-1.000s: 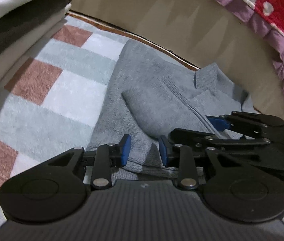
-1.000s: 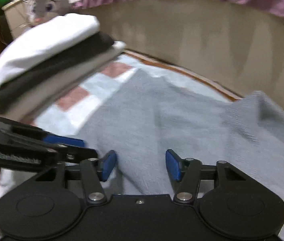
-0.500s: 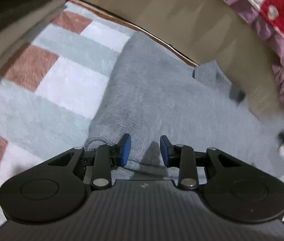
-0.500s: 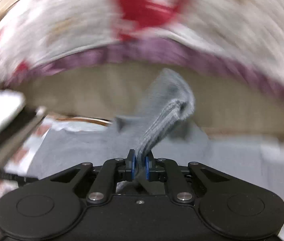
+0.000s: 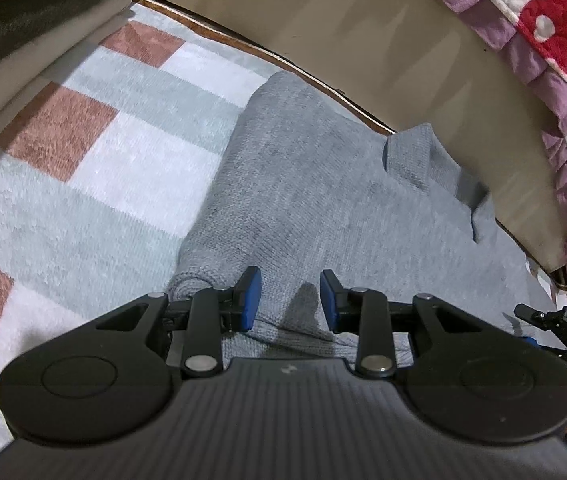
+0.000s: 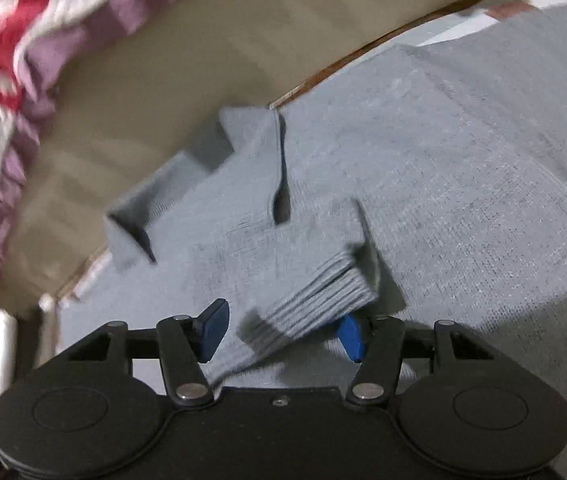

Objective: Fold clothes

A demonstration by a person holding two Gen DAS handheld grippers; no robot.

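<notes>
Two grippers work over one grey knitted sweater (image 5: pixel 323 200), which lies spread on a checked rug of pale blue, white and rust-brown squares (image 5: pixel 95 168), its far edge against the tan base of a bed. The left gripper (image 5: pixel 290 300) is above the sweater's near hem, its blue-padded jaws parted with nothing between them. The right gripper (image 6: pixel 283 330) is also spread wide; the ribbed cuff of the sweater's sleeve (image 6: pixel 315 300) lies loose between the pads, covering part of the right pad, gripped by neither. That sleeve lies folded across the sweater's body. Left of the sweater sits a stack of folded white, black and cream clothes (image 5: pixel 23 8). A quilted red, white and purple bedspread (image 5: pixel 543 20) hangs beyond the sweater.
</notes>
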